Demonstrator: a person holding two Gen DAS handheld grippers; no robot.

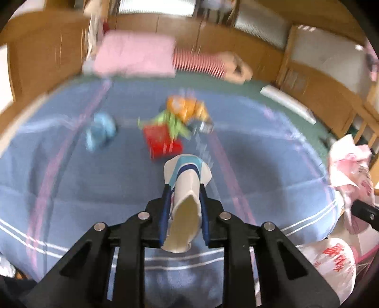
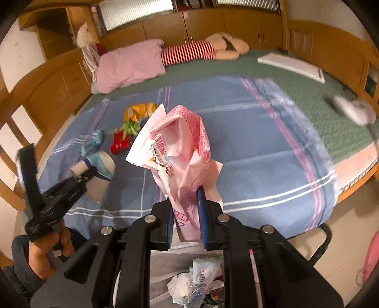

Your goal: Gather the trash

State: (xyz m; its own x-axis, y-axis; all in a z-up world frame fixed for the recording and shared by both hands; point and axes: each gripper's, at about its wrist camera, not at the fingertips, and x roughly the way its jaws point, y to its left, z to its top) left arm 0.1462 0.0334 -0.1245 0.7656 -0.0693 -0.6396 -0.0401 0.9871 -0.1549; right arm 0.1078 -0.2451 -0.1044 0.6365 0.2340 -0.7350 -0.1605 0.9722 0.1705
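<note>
Blue plaid blanket [image 2: 248,142], striped in pink and white, covers the near part of the bed in front of you; beyond it the green bedspread [image 2: 296,94] runs back to honey-coloured wooden cabinets [image 2: 213,26] and frosted windows [image 2: 135,10]. At the head end lie one pink pillow [image 2: 129,65] and one plush toy [image 2: 206,52] in a red-and-white striped shirt. One flat white box [image 2: 291,65] sits near the far right edge of the bed.

Count the loose trash on the blanket: one orange wrapper [image 1: 187,107], one green wrapper [image 1: 174,124], one red packet [image 1: 162,141] and one crumpled blue piece [image 1: 100,130], all clustered near the middle, the first three touching or overlapping, the blue one a little apart to the left.

Your left gripper [image 1: 183,203] has its fingers narrowed on one white paper cup [image 1: 186,187] with blue bands, squeezing it flat at the mouth; the cup is lifted over the blanket's near part. Your right gripper [image 2: 186,213] has its fingers pinched tight on one pink-and-white plastic bag [image 2: 175,147] with red print, held up over the bed edge.

Below the right gripper, a trash container [image 2: 194,282] shows crumpled white paper and wrappers inside. The left wrist view is blurred, so finer detail on the wrappers cannot be made out.
</note>
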